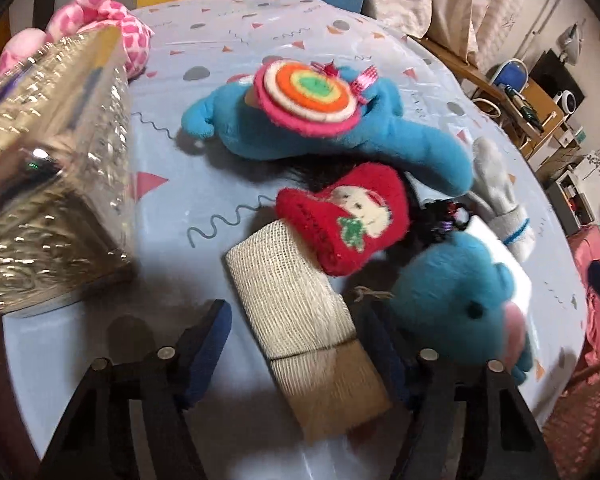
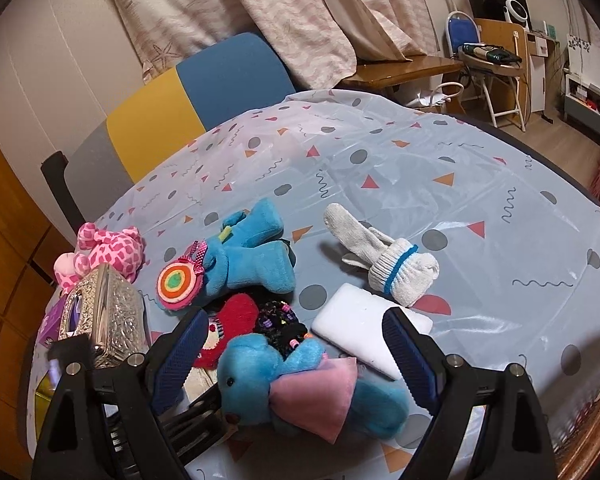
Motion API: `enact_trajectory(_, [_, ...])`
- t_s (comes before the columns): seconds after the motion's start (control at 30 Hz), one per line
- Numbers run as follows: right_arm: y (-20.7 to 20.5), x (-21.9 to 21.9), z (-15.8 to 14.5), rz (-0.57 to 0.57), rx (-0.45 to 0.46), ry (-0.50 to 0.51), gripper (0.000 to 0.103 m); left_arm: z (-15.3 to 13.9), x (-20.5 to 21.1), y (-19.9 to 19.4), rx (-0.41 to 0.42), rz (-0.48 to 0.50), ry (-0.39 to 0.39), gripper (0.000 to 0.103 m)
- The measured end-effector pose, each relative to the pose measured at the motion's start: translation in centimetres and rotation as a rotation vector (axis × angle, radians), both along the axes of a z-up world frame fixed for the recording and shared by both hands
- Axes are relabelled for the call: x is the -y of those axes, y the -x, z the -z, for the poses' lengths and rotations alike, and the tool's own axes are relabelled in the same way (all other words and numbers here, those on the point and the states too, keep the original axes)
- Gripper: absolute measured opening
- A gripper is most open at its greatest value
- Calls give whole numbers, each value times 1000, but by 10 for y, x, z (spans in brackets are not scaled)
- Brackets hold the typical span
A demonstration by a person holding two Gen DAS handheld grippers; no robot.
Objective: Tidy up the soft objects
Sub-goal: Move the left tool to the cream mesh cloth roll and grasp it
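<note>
My left gripper (image 1: 296,312) points down at a beige mesh-covered pad (image 1: 288,304) lying between its blue fingers; a gap shows at the left pad, so it is open. A red Christmas sock (image 1: 348,216) rests on the pad's far end. Behind it lies a blue plush with a lollipop (image 1: 300,132). My right gripper (image 2: 296,320) stands open over a blue plush in a pink dress (image 2: 292,392), pads apart from it. Around that plush lie the red sock (image 2: 232,320), a black beaded piece (image 2: 280,320), a white foam block (image 2: 364,332) and a white sock (image 2: 384,264).
An embossed silver tissue box (image 1: 48,168) stands at the left with a pink spotted plush (image 1: 112,16) behind it. The table wears a pale blue patterned cloth (image 2: 420,184). A yellow and blue chair (image 2: 204,92) is at the far edge.
</note>
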State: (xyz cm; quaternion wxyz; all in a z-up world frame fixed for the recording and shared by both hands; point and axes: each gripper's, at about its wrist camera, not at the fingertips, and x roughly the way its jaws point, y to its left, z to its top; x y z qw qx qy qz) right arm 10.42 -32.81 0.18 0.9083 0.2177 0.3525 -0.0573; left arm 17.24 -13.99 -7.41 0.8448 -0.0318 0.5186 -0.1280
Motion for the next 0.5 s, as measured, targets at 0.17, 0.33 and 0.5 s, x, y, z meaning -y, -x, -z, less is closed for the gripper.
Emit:
enact_trajectory(0.17, [-2,0,2,0,-8,-2,90,-1,-2,8,77,61,-7,51])
enact_trajectory(0.33, [-2,3,3,11,-14,-5,90,-1,-19,34,108,102,-10,52])
enact_trajectory(0.5, [-2,2,4,14,-22,-3,90,0,-45,64,141,125,-9,53])
